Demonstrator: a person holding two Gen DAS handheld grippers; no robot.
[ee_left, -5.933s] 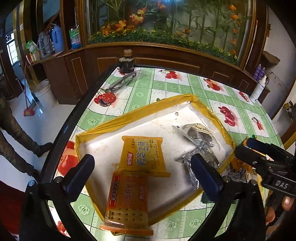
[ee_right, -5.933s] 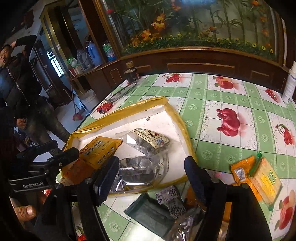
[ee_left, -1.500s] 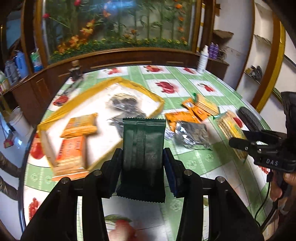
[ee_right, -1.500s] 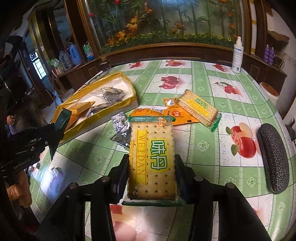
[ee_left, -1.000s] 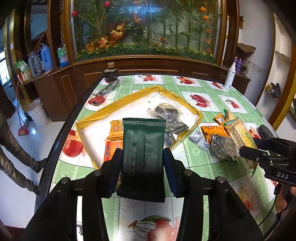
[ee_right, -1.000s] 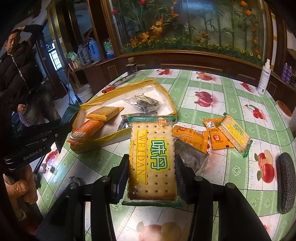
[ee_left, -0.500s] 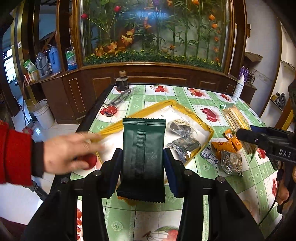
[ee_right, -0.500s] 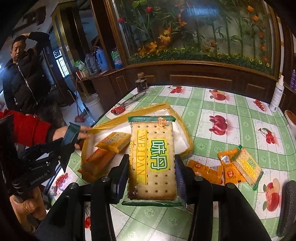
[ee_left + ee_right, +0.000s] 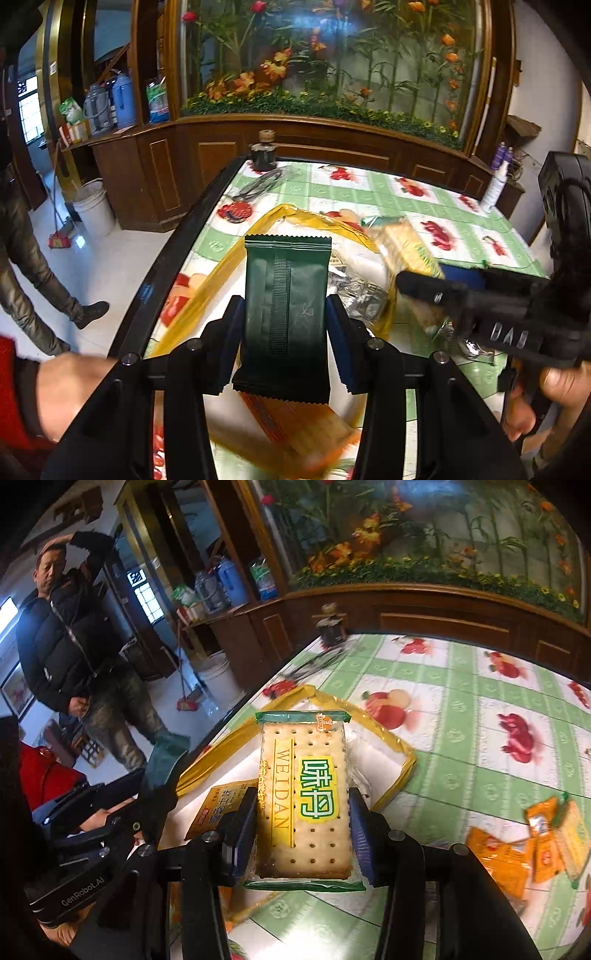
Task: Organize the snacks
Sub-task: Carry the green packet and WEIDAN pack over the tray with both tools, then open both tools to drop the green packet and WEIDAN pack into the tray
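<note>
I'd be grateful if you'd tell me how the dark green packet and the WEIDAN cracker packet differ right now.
The dark green packet is opaque and plain; the WEIDAN cracker packet is clear, showing pale crackers and a yellow-green label. The green packet sits in the left claw, the cracker packet in the right claw. Both are gripped upright by their sides above the yellow tray.

A tray (image 9: pixel 404 764) lies near the worktop's (image 9: pixel 480 701) left edge, with snack packets (image 9: pixel 225 805) in it; more packets (image 9: pixel 517 849) lie right of it, a jar (image 9: pixel 263 151) at the far edge.
</note>
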